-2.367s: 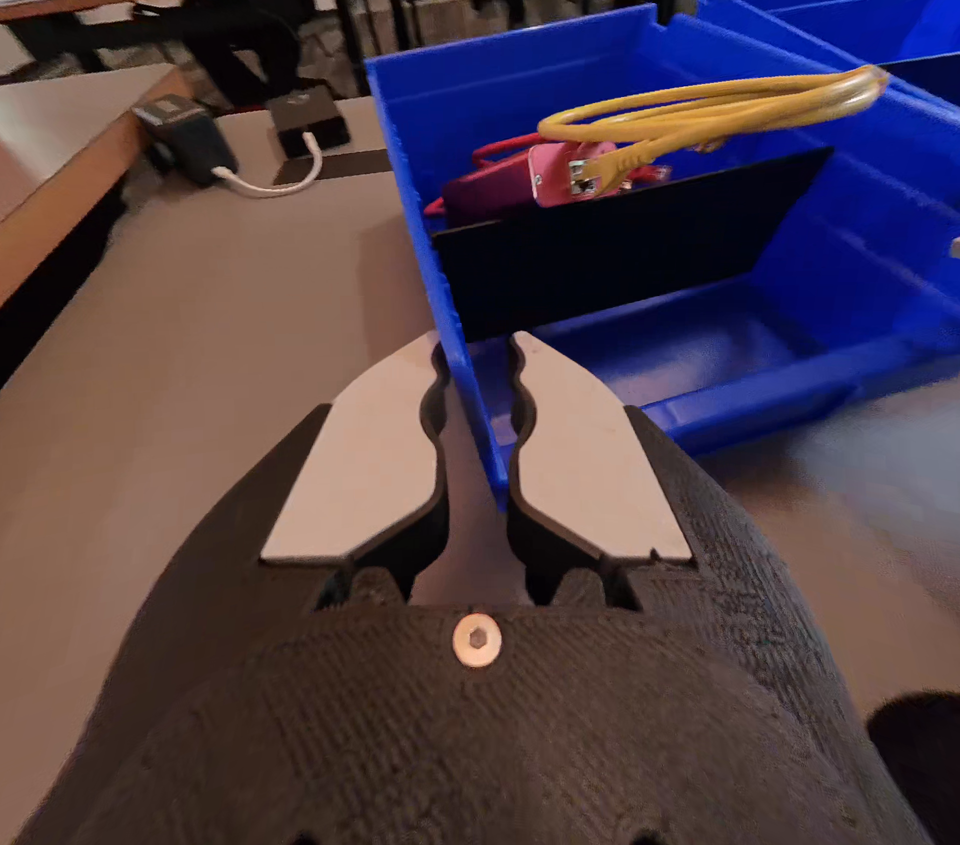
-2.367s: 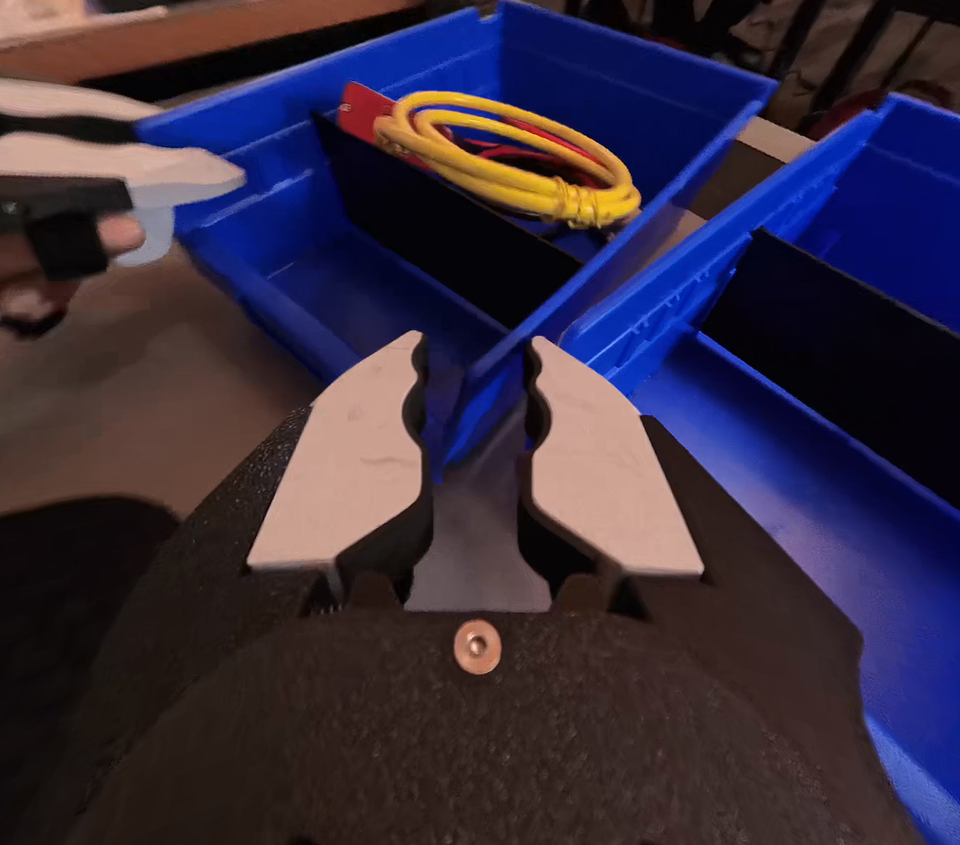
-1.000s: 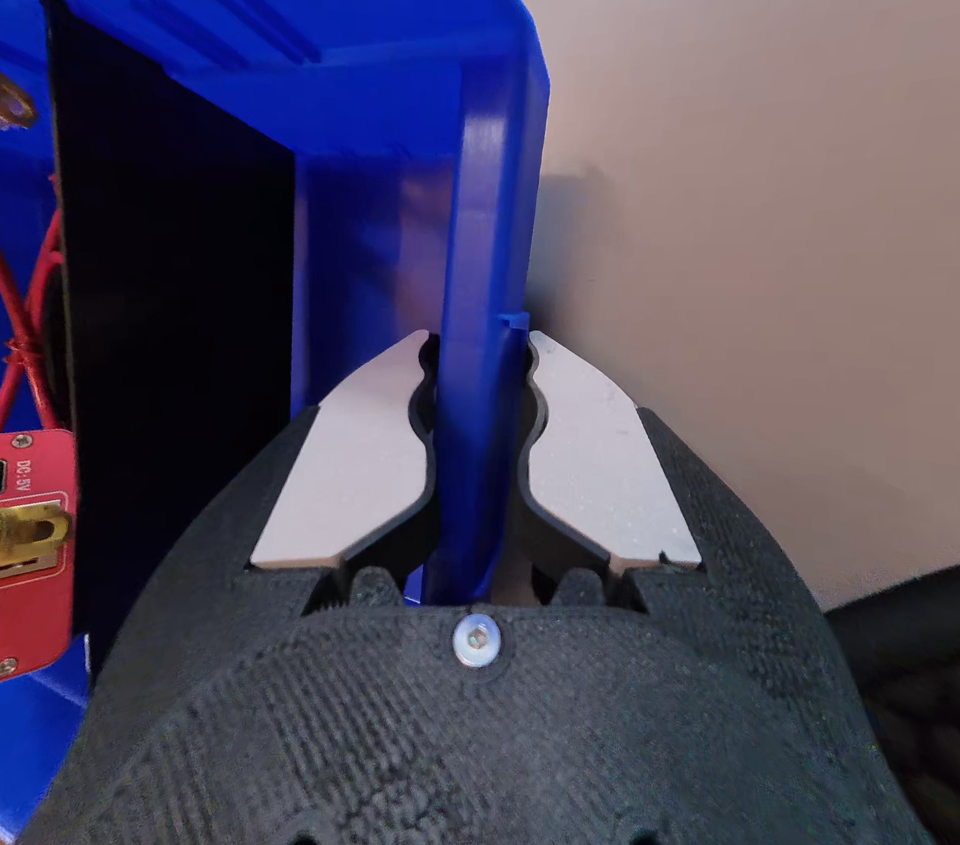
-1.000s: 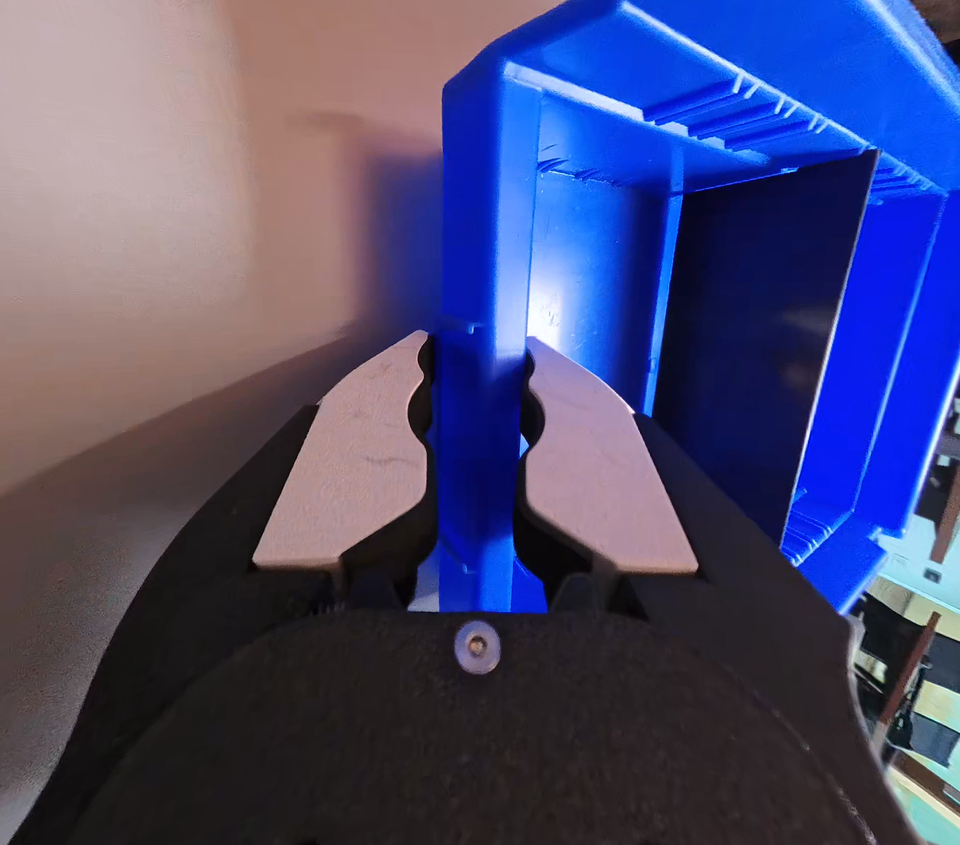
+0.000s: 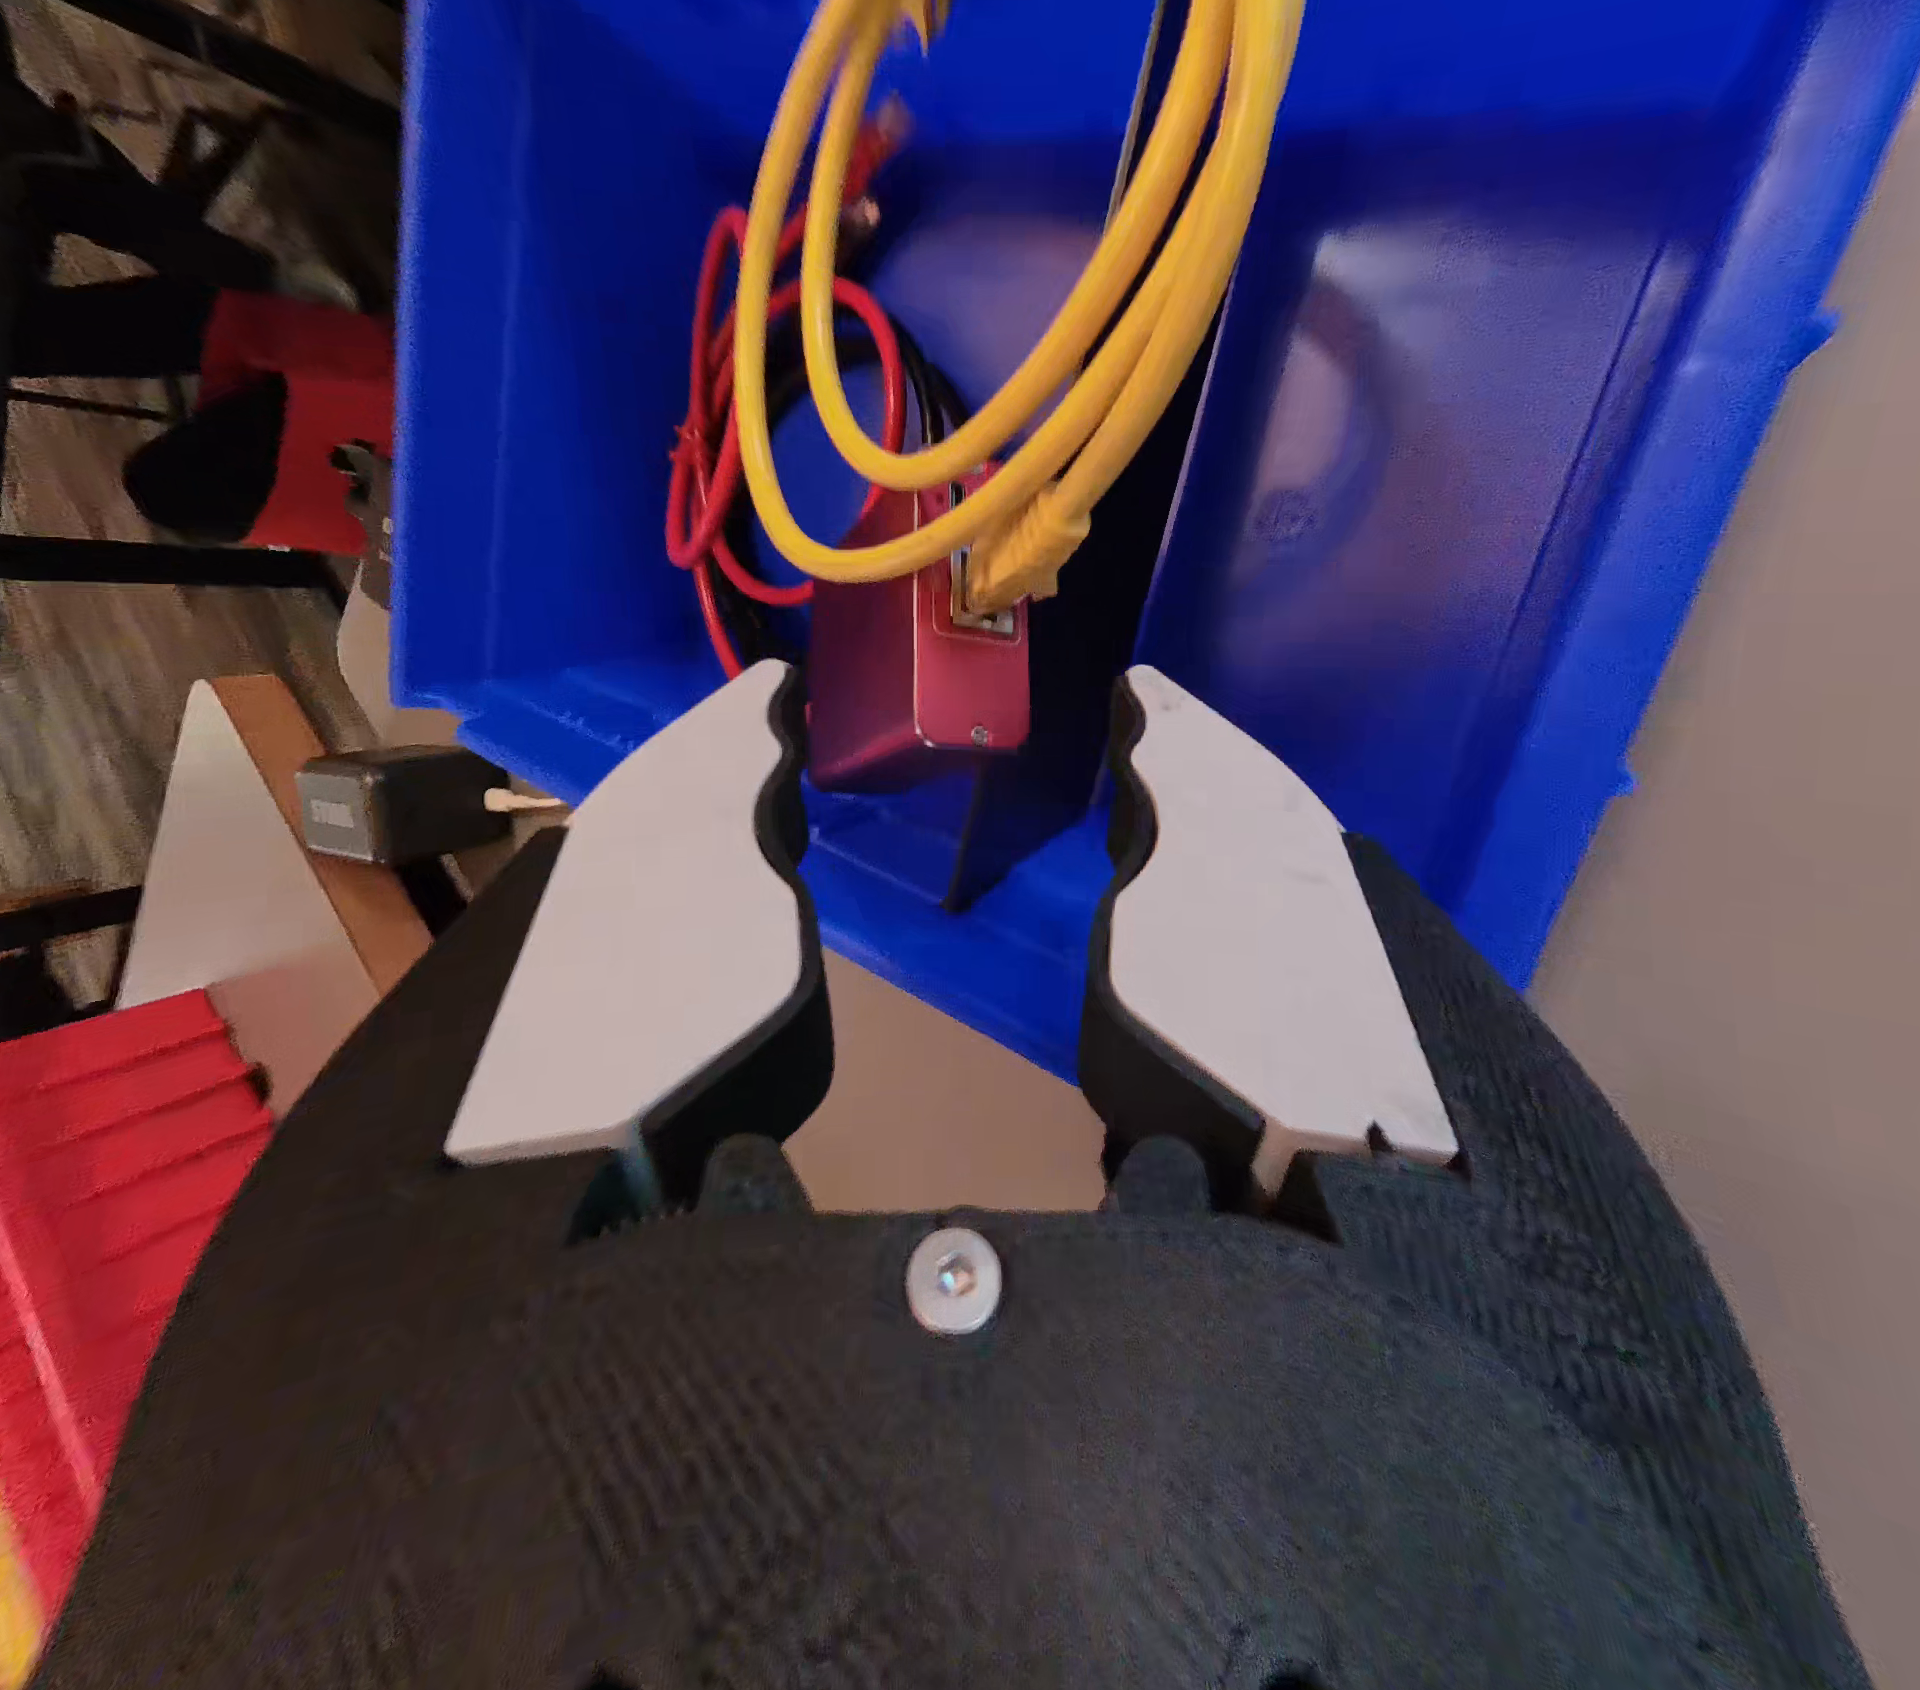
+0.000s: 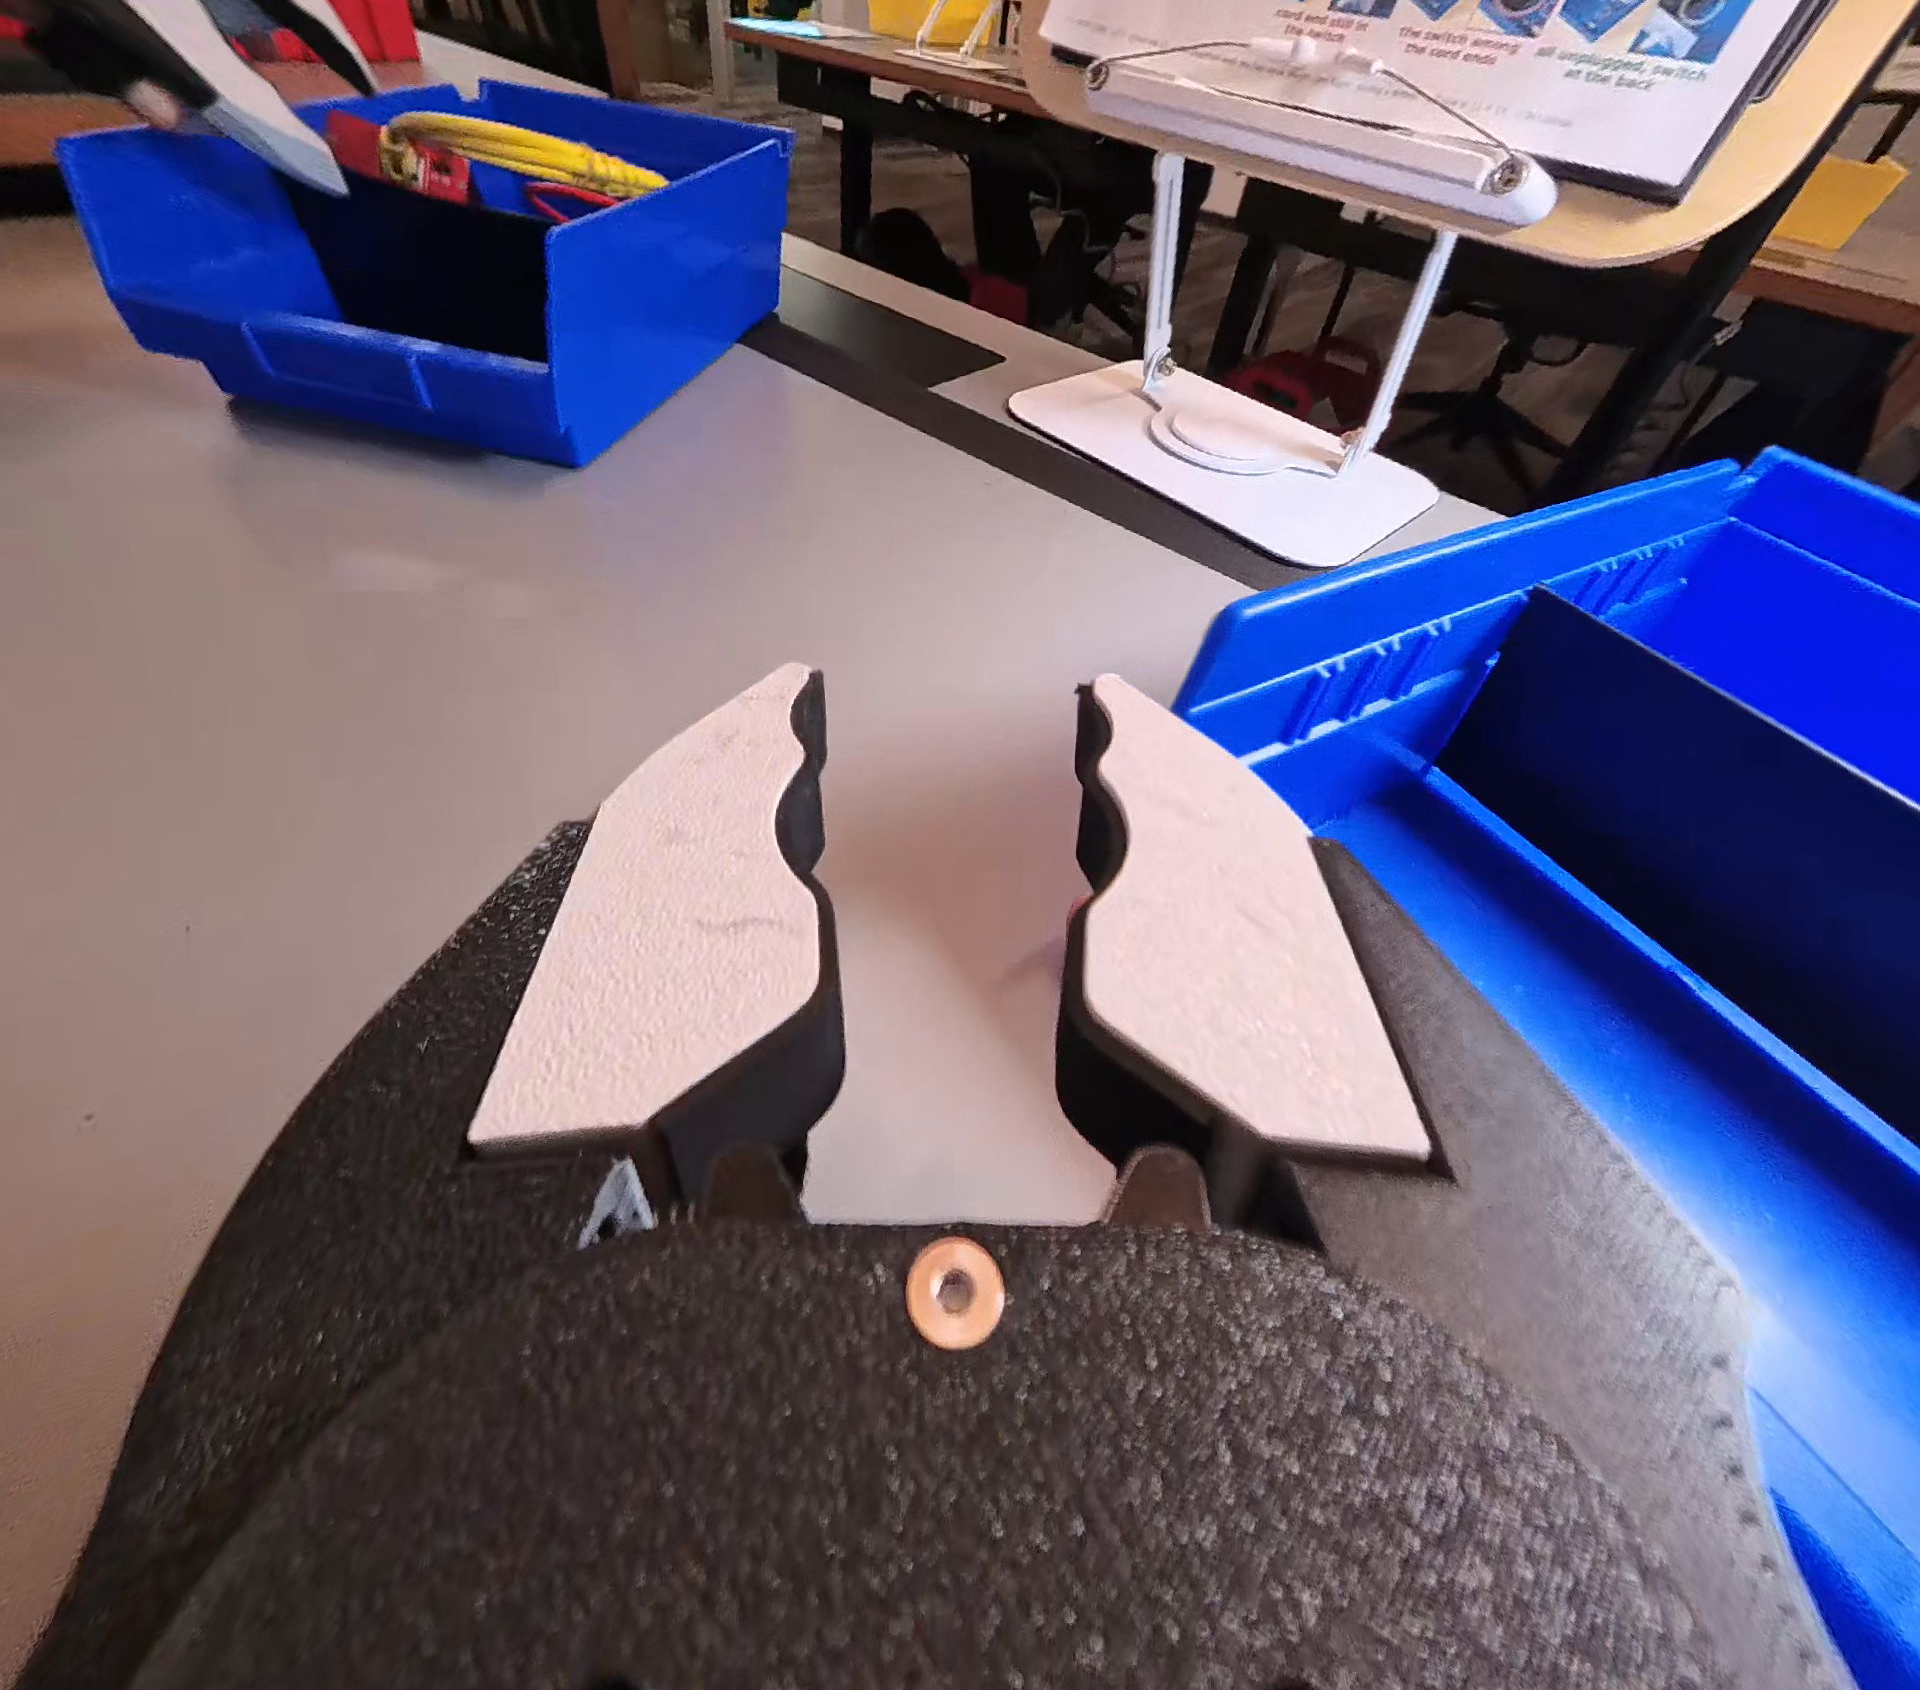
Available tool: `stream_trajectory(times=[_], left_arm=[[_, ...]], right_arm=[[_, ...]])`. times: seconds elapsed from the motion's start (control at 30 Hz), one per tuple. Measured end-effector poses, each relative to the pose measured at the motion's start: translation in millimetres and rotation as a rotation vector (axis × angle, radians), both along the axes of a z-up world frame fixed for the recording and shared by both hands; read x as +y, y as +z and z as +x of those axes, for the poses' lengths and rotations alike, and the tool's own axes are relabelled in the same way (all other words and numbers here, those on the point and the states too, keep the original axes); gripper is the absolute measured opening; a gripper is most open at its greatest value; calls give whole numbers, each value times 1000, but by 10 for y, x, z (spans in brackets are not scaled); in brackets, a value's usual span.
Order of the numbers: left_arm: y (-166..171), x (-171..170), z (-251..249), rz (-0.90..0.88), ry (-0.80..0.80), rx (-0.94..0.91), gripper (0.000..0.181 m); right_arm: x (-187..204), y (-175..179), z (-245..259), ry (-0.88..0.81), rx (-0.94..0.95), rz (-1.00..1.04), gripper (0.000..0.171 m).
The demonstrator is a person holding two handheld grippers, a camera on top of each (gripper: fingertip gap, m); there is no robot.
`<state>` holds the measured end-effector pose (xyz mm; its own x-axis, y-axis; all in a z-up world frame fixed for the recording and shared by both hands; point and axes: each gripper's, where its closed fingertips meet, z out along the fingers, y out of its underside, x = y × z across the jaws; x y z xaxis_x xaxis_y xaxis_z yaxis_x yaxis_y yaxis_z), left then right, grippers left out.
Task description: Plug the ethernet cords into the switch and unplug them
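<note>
The left claw (image 5: 951,684) is spread wide and holds nothing, its tips just in front of a blue bin (image 5: 499,290). Inside that bin sits a red switch (image 5: 925,653), leaning against a black divider (image 5: 1049,767). A yellow cord (image 5: 1039,206), coiled in loops, has 1 end plugged into the switch, and a red cord (image 5: 717,435) lies bunched behind it. The right claw (image 6: 951,705) is also wide and empty, hovering over the grey table (image 6: 416,622), well apart from that bin (image 6: 644,290). A second blue bin (image 6: 1558,809) with a dark divider sits just beside its right finger. A white stand (image 6: 1226,435) carrying an instruction sheet rests farther back on the table.
</note>
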<state>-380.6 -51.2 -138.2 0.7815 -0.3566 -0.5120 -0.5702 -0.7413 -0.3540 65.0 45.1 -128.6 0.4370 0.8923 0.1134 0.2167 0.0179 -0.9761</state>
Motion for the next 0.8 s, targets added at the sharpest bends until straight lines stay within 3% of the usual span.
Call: stream_trajectory(times=[0.17, 0.37, 0.8], left_arm=[[-162, 24, -96, -127, -71, 95, 43], [-18, 51, -94, -127, -168, 204, 32], [1205, 295, 67, 261, -191, 267, 27]], right_arm=[[-17, -94, 11, 13, -25, -24, 45], [-11, -115, 33, 22, -22, -51, 42], [-60, -37, -9, 37, -24, -36, 40]])
